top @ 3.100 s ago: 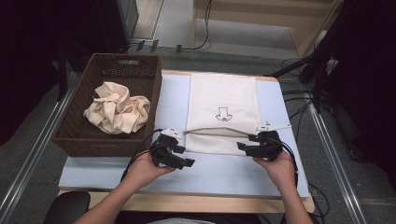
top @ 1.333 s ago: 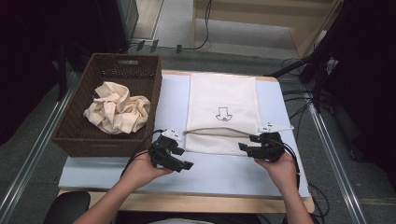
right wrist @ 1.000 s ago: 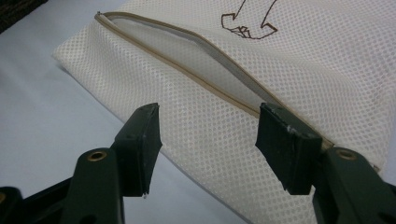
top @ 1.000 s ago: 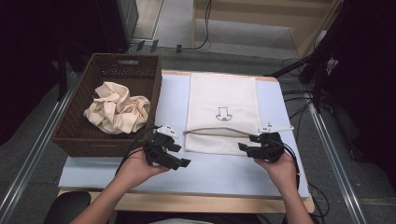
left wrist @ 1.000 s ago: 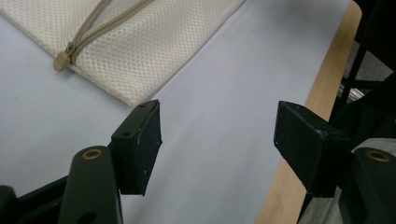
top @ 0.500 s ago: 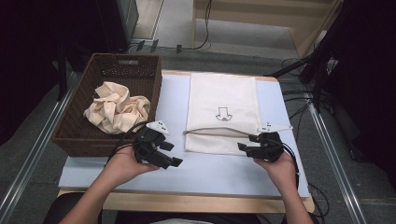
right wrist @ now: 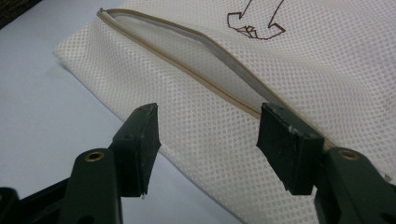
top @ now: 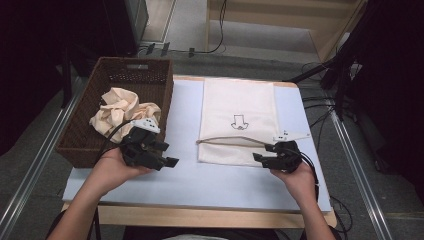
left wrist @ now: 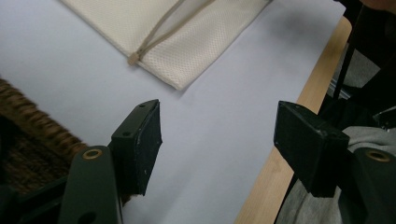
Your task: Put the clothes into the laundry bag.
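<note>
A cream mesh bag [top: 239, 107] with a printed arrow lies flat on the white table [top: 200, 180]. Its zipper [top: 235, 141] gapes open near the front edge. My left gripper [top: 167, 154] hovers beside the brown wicker basket [top: 150, 75], left of the bag, jaws open and empty. In the left gripper view the gripper [left wrist: 219, 140] looks over bare table toward the bag's corner [left wrist: 187, 37]. My right gripper [top: 262, 155] sits at the bag's front right corner, open. In the right gripper view its jaws [right wrist: 210, 140] straddle the mesh [right wrist: 327, 60] just below the zipper [right wrist: 187, 60] without pinching it.
The basket holds a crumpled cream cloth [top: 122, 107]. The table's wooden front edge [left wrist: 289, 130] runs close behind my left gripper. Metal rails [top: 30, 170] flank the table, and cables [top: 315, 95] lie on the floor at the right.
My left gripper has drawn away from the bag's front left corner, moving left and upward toward the basket. The right gripper and the bag have stayed put.
</note>
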Demonstrator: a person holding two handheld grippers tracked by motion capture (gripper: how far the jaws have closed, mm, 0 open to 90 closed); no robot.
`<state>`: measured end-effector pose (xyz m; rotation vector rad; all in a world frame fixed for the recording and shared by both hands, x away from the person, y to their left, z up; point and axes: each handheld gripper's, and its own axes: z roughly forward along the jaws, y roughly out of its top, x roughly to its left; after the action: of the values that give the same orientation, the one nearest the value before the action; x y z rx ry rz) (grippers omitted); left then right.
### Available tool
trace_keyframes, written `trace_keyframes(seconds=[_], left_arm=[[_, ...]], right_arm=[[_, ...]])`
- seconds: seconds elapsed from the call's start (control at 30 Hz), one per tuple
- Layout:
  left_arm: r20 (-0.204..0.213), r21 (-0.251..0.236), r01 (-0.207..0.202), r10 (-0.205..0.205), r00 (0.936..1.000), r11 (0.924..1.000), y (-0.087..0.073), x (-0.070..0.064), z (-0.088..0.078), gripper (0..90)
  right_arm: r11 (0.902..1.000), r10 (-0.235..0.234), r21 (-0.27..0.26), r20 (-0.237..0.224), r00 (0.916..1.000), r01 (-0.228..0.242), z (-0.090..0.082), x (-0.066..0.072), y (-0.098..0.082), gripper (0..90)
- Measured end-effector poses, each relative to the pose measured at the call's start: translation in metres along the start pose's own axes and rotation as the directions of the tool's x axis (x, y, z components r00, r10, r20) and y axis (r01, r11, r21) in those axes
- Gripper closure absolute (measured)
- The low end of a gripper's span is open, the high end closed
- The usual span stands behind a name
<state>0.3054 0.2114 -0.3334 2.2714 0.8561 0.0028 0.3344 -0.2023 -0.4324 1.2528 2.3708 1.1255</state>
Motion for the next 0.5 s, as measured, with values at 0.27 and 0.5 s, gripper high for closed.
trace_keyframes(seconds=[0.27,0.5], left_arm=[[-0.067,-0.054,0.074,-0.078,0.9947,0.9958,-0.001,0.02,-0.025,33.0],[-0.113,-0.077,0.114,-0.122,0.9861,0.9905,0.0,0.037,-0.037,33.7]], right_arm=[[1.0,-0.008,0.006,-0.001,1.0,0.008,0.001,0.004,0.001,39.9],[0.9999,-0.006,-0.008,-0.008,1.0,0.006,0.002,0.003,0.002,39.8]])
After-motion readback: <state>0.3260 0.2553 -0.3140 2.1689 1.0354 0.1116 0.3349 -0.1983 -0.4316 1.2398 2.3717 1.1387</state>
